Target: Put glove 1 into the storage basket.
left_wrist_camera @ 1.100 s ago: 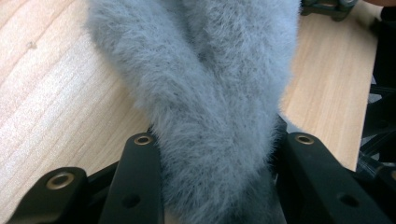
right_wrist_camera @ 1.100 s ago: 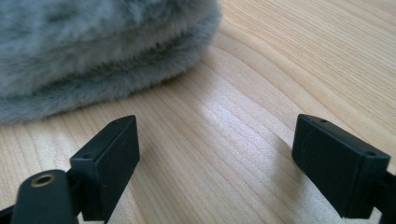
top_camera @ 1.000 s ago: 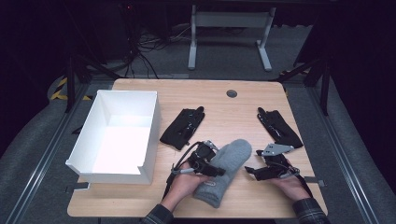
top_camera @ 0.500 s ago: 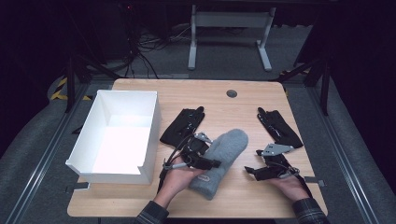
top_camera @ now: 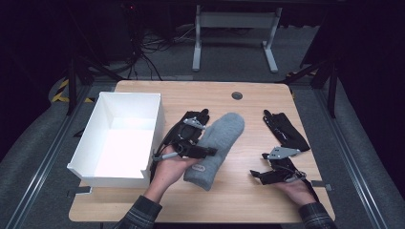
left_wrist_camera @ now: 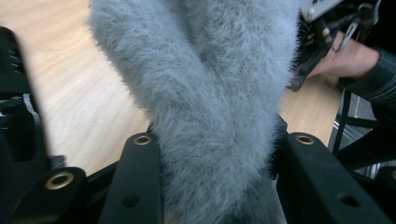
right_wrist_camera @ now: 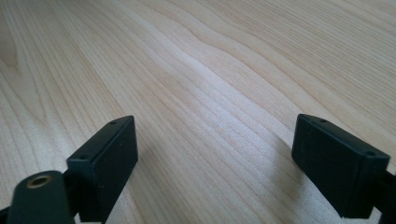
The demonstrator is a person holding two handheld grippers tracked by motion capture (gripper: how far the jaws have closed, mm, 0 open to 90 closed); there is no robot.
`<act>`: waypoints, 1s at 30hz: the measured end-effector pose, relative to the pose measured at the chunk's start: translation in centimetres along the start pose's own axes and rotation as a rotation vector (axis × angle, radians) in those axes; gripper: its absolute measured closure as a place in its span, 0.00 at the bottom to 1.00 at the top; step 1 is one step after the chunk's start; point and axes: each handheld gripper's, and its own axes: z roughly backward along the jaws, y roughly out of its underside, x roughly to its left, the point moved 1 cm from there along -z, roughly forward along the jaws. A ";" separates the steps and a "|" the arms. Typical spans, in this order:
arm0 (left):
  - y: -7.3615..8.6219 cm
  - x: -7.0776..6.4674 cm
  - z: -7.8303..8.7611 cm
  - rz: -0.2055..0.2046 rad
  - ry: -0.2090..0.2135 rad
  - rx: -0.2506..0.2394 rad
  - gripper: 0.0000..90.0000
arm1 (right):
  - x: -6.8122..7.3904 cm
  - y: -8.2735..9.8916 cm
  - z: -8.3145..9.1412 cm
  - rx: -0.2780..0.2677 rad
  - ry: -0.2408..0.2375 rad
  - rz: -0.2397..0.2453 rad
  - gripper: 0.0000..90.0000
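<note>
Grey fuzzy mitten (top_camera: 215,149) clamped in left gripper (top_camera: 203,151), tilted just beside white box (top_camera: 152,125) rim. Right gripper (top_camera: 256,175) spread wide over bare wood table (top_camera: 239,200) near front edge.

No legible txt anywhere. Grey fuzzy mitten (top_camera: 214,149), mid frame in high view, has a small oval tag near its lower end, too small/blurry to read. Yellow-black hazard stripes (top_camera: 61,90) on floor, left edge of frame, upper half: marking only, no chars. Gripper views: no print on the mitten's fuzz or on the desk (right_wrist_camera: 224,70) wood grain.
</note>
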 end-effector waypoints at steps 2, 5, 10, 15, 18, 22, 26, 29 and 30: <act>-0.4 0.1 0.9 0.000 -0.007 -0.005 0.71 | 0.0 0.0 0.0 0.000 0.000 0.000 0.17; -0.7 0.4 1.8 0.006 -0.008 -0.014 0.71 | 0.0 0.0 0.0 0.000 0.000 -0.001 0.17; -1.4 0.8 3.7 0.008 -0.024 -0.022 0.71 | 0.0 0.0 0.0 0.000 0.001 0.000 0.17; -2.1 1.6 6.2 0.018 -0.047 -0.035 0.71 | 0.0 0.0 0.0 -0.001 0.001 -0.001 0.17; -2.3 2.0 7.3 0.022 -0.059 -0.049 0.71 | 0.0 0.0 0.0 0.000 0.001 -0.001 0.17; -2.4 2.8 9.3 0.036 -0.089 -0.069 0.71 | 0.0 0.0 0.0 0.000 0.001 -0.002 0.16; -2.2 3.8 11.4 0.063 -0.111 -0.094 0.71 | 0.0 0.0 0.0 0.000 0.001 -0.002 0.17; -1.9 4.5 12.8 0.081 -0.136 -0.098 0.71 | 0.0 0.0 0.0 0.000 0.001 -0.002 0.17; -1.8 4.8 13.3 0.086 -0.146 -0.103 0.71 | 0.0 0.0 0.0 0.000 0.001 -0.002 0.16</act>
